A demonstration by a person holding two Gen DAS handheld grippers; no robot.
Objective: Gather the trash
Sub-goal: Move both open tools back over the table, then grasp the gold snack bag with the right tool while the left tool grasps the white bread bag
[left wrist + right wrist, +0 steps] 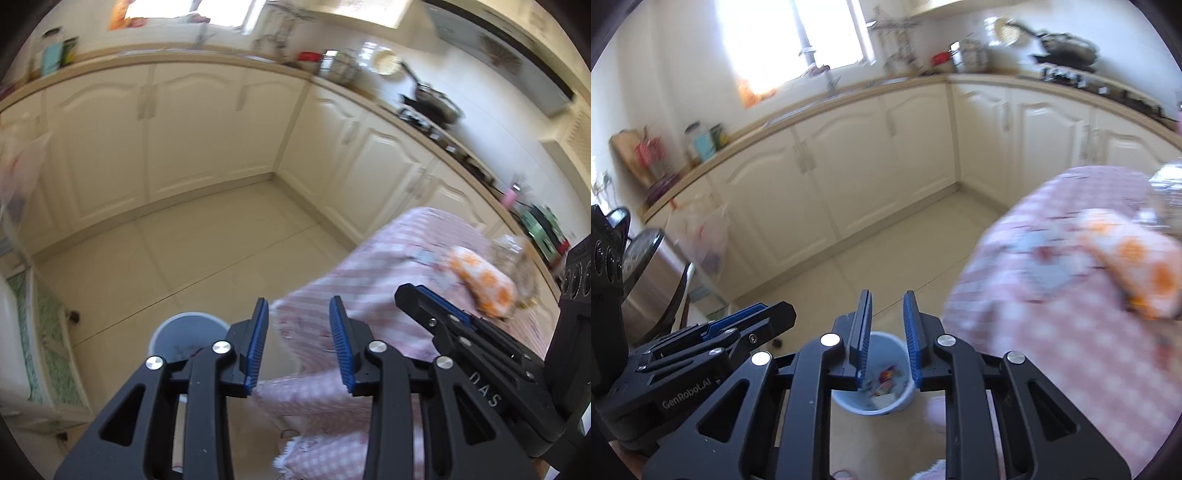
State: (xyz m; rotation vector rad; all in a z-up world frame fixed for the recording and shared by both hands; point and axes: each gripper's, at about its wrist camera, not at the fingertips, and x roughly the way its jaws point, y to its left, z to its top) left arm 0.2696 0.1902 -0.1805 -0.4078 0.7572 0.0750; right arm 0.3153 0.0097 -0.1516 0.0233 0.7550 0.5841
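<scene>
Hovering with both the left gripper (299, 341) and right gripper (885, 338) parted and empty above the round pale-blue plastic bin (873, 402) holding wrappers, a careless swing risked snagging the pink checked tablecloth (1052, 332).

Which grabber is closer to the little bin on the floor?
Probably the right. The right gripper hangs directly above the bin, wrappers visible between its open fingers. The left gripper hangs beside it, with the bin off to its left.
</scene>
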